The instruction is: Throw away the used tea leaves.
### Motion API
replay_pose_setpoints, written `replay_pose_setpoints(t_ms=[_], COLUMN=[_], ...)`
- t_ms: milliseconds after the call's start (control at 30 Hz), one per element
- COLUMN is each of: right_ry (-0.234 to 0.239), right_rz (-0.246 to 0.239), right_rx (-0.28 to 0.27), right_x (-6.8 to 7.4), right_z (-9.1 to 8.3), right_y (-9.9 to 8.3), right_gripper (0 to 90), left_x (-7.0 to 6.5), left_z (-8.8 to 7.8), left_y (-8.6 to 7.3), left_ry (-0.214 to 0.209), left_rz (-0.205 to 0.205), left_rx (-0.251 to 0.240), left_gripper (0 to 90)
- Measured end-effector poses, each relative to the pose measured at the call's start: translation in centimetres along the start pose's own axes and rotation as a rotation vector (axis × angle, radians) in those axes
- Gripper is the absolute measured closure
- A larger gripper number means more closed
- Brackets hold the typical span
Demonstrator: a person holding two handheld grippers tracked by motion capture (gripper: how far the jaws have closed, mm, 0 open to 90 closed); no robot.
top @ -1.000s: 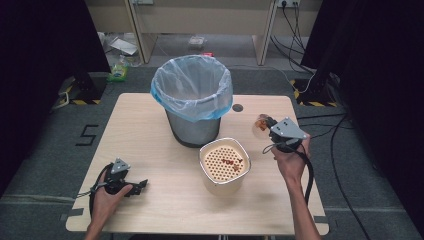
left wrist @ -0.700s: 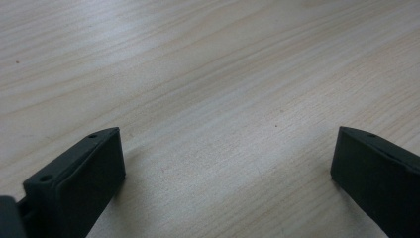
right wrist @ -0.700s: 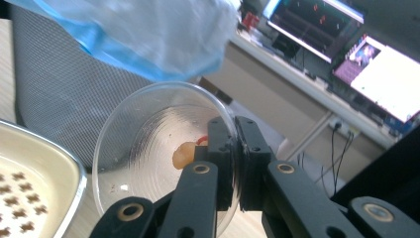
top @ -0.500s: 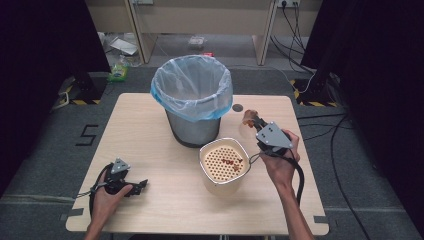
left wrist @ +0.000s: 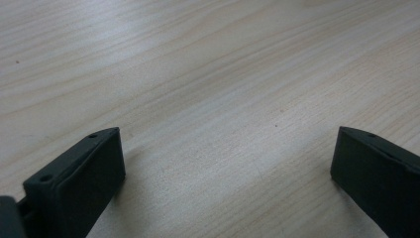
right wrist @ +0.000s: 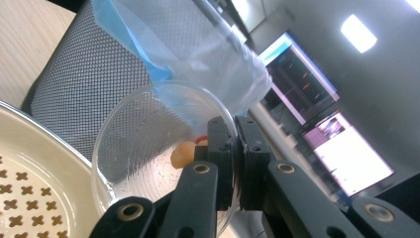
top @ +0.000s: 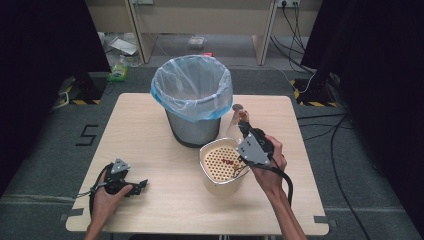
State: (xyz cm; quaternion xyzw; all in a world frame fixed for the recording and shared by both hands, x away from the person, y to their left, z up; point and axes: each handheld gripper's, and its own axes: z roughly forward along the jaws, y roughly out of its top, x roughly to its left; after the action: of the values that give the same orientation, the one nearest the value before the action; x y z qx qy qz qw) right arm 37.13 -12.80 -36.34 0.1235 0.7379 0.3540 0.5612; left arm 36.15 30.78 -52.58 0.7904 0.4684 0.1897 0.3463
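Right of centre in the high view, the right gripper [top: 243, 121] holds a clear cup [top: 235, 125] tilted beside the bin [top: 192, 100], above the strainer bowl [top: 220, 167]. In the left gripper view, its fingers [left wrist: 79, 183] stand apart over bare tabletop [left wrist: 208, 74]. In the right gripper view, the fingers [right wrist: 220, 148] pinch the cup's [right wrist: 143, 144] rim at lower centre.

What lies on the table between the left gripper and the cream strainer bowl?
Bare wood: in the high view, nothing lies between the left gripper and the strainer bowl.
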Motion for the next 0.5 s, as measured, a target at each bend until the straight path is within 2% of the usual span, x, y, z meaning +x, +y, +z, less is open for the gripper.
replay_pose_setpoints(t_ms=[133,300,400,500], right_ry=[-0.048,-0.134,-0.161,-0.182], right_rz=[-0.090,-0.250,-0.348,-0.395], right_rx=[-0.023,-0.025,-0.025,-0.035], right_x=[0.8,2.1,3.3,3.9], right_z=[-0.6,-1.3,-1.3,-1.5], right_y=[0.5,0.3,-0.2,-0.1], right_gripper=[86.9,87.2,87.2,87.4], left_x=[0.0,0.0,0.0,0.0], left_z=[0.0,0.0,0.0,0.0], left_y=[0.0,0.0,0.0,0.0], left_ry=[0.000,0.001,0.003,0.002], left_rz=[0.000,0.001,0.005,0.003], left_rx=[0.000,0.001,0.000,0.000], left_gripper=[0.0,0.0,0.0,0.0])
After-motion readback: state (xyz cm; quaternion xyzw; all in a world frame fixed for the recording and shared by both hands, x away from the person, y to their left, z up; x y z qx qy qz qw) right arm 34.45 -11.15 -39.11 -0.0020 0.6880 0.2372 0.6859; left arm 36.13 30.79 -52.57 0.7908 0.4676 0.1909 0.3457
